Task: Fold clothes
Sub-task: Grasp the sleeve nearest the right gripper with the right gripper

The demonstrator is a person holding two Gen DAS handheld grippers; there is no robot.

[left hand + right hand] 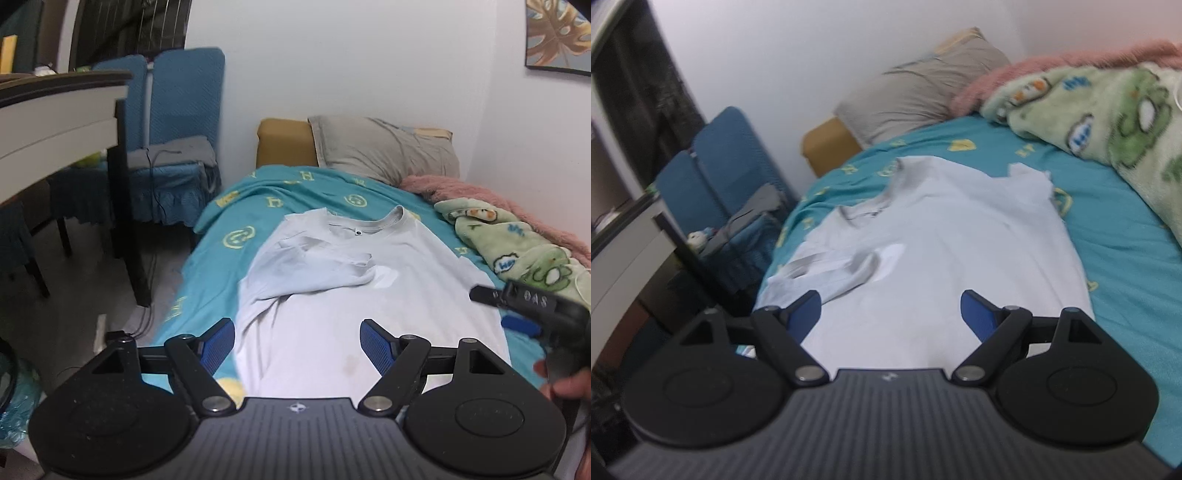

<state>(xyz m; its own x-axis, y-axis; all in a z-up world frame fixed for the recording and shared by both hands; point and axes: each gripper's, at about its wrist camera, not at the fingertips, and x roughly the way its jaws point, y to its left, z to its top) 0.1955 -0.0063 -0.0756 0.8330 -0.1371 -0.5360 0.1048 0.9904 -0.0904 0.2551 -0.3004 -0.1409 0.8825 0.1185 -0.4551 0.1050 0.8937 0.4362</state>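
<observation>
A pale grey-white T-shirt (332,295) lies on the teal bedsheet (221,214), collar toward the pillow, its left sleeve folded in over the chest. My left gripper (297,336) hovers over the shirt's lower part, open, with nothing between its blue pads. In the left wrist view the right gripper (517,299) shows at the right edge, held by a hand. From the right wrist, the same T-shirt (942,240) fills the middle, the folded sleeve at its left. My right gripper (890,314) stands open above the hem, empty.
A grey pillow (384,147) and a mustard cushion (286,142) lie at the head of the bed. A green cartoon blanket (517,243) and a pink one (480,195) bunch along the wall. Blue chairs (177,140) and a desk (55,110) stand left of the bed.
</observation>
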